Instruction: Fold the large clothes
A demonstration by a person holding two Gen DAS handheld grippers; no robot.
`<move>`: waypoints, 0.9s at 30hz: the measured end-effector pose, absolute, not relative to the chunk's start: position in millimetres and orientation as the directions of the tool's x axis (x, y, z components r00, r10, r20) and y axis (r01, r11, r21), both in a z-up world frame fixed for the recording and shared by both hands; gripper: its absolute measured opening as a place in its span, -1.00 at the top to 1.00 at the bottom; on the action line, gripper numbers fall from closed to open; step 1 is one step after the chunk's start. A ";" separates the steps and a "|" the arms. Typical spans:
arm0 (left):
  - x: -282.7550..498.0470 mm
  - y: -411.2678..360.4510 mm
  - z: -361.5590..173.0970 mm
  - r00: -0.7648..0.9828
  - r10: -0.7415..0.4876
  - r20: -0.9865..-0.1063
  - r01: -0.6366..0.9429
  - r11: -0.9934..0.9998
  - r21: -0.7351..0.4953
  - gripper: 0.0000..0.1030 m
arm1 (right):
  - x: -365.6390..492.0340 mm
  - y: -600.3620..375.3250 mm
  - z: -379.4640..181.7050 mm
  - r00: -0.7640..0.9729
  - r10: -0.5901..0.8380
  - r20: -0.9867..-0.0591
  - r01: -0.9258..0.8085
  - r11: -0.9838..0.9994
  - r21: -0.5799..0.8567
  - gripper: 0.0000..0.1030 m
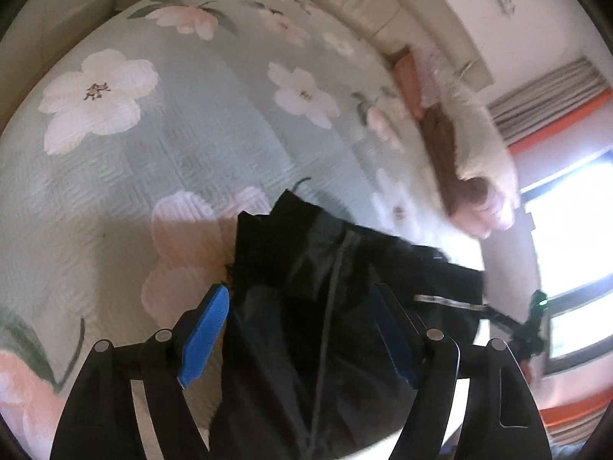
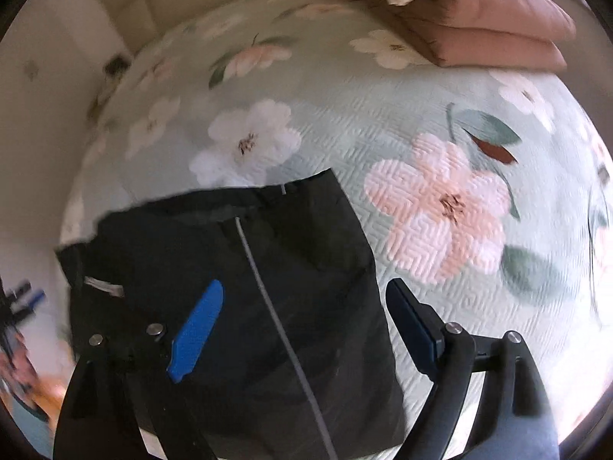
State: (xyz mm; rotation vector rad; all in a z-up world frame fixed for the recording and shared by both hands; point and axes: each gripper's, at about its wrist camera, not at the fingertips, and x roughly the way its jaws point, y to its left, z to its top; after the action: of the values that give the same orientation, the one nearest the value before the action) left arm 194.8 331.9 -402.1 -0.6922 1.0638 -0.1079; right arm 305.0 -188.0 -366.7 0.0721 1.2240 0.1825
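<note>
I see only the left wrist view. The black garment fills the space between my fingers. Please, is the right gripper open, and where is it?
Observer: The right gripper is open, jaws wide apart, over the black jacket on the floral bedspread.
Operator: Does it touch the cloth?
Observer: I cannot tell; its left finger overlaps the jacket, its right finger is over bare bedspread.
Operator: How does the jacket lie there?
Observer: Fairly flat, with a grey zipper line running between the fingers.
Operator: Anything else on the bed?
Observer: Folded pink bedding at the far edge.

Black garment (image 2: 237, 287), grey stripe down middle, partly folded on floral bedspread (image 2: 383, 122).
</note>
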 end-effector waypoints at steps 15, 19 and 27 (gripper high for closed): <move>256.0 319.8 -456.4 0.504 -0.377 -0.777 -0.310 0.761 -0.570 0.77 | 355.7 -166.5 -421.6 0.349 0.103 -0.932 -0.281 0.960 0.001 0.66; 246.8 311.1 -402.2 0.600 -0.284 -0.748 -0.268 0.810 -0.522 0.81 | 348.9 -186.3 -377.3 0.476 0.050 -0.878 -0.218 0.974 -0.062 0.77; 304.3 302.9 -398.8 0.570 -0.132 -0.811 -0.337 0.863 -0.377 0.81 | 406.2 -188.0 -374.5 0.508 0.021 -0.861 -0.148 0.987 -0.062 0.79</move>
State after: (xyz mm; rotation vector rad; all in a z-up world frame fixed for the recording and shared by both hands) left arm 304.3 302.9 -398.8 -0.5370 0.9691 0.1276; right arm 406.2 -188.0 -374.5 -0.1337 1.0342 0.1022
